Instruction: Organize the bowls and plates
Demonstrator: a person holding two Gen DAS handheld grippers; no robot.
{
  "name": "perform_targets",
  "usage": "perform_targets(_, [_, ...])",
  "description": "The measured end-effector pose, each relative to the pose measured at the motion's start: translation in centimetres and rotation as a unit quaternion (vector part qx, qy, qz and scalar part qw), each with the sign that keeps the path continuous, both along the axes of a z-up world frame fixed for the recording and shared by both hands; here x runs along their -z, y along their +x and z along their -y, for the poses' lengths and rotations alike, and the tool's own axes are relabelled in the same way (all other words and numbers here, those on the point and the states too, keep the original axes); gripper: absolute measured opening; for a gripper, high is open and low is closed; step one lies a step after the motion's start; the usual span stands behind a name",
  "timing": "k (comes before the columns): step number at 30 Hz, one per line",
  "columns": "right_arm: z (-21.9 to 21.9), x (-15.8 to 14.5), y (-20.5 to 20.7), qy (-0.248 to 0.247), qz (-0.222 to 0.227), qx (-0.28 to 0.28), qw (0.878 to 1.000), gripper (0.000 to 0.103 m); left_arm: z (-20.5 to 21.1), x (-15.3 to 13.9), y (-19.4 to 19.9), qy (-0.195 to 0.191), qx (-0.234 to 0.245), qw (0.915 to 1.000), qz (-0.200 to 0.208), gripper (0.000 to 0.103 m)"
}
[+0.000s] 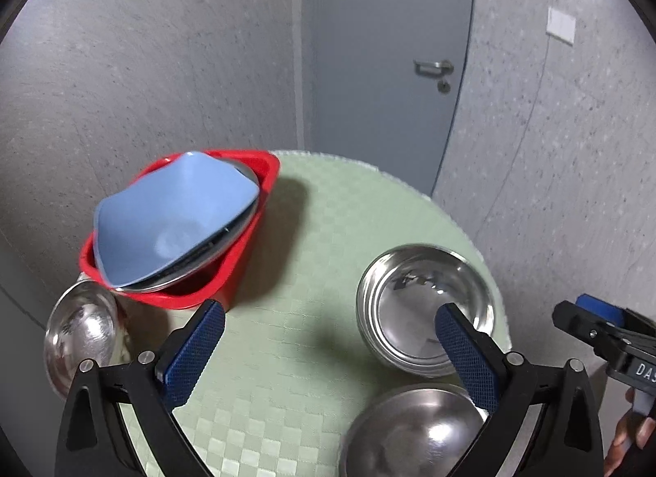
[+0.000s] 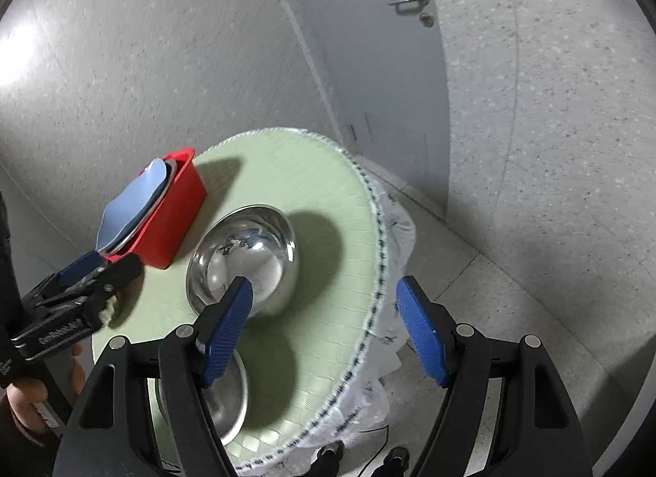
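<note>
A red bin [image 1: 229, 284] [image 2: 180, 206] stands at the table's far left and holds a blue square plate [image 1: 172, 214] [image 2: 131, 206] leaning on a steel dish. A steel bowl [image 1: 422, 309] [image 2: 242, 259] sits right of centre. A second steel bowl [image 1: 414, 436] [image 2: 229, 399] sits nearer. A third steel bowl [image 1: 82, 337] lies at the left edge. My left gripper [image 1: 328, 341] [image 2: 98, 268] is open and empty above the table. My right gripper [image 2: 324, 325] [image 1: 590, 317] is open and empty, its left finger over the far bowl.
The round table [image 1: 311, 231] [image 2: 311, 198] has a pale green checked cloth with a fringed edge. A grey door [image 1: 389, 67] with a metal handle stands behind. The tiled floor [image 2: 492, 313] lies to the right.
</note>
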State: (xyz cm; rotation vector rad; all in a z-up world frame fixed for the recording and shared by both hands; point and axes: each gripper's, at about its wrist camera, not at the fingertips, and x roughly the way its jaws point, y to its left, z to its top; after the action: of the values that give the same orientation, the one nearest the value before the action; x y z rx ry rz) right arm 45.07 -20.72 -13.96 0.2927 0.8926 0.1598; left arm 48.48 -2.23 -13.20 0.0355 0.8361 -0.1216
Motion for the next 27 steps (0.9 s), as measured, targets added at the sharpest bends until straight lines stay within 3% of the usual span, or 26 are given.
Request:
perform_targets(7, [-2.5,3.1,3.7,0.012,-0.047,-0.021,0.999,0.074,-0.8,2.9,5.7,0.003,0.018,0.9980,-0.061,0.089])
perform_targets(17, [-4.5,5.4,5.4,0.022,-0.083,-0.026,0.996,0.068,-1.6,5.3,10.2,0.009,0.038,0.9948,-0.094,0.080])
perform_targets(21, [-5.0,5.9,5.7,0.023,-0.094,-0.025,0.995,0.055,-1.5,6.0,10.8,0.004,0.051,0.9934,-0.102,0.071])
perform_targets(25, [-5.3,6.4,5.8,0.022,-0.103,-0.025,0.994,0.036,-0.7,6.6,10.7,0.005,0.072,0.9914,-0.109,0.042])
perform_targets(27, [-5.3,6.5,5.7,0.020,-0.106,-0.025,0.994,0.032,-0.3,6.5,10.9,0.002,0.085,0.9904,-0.109,0.029])
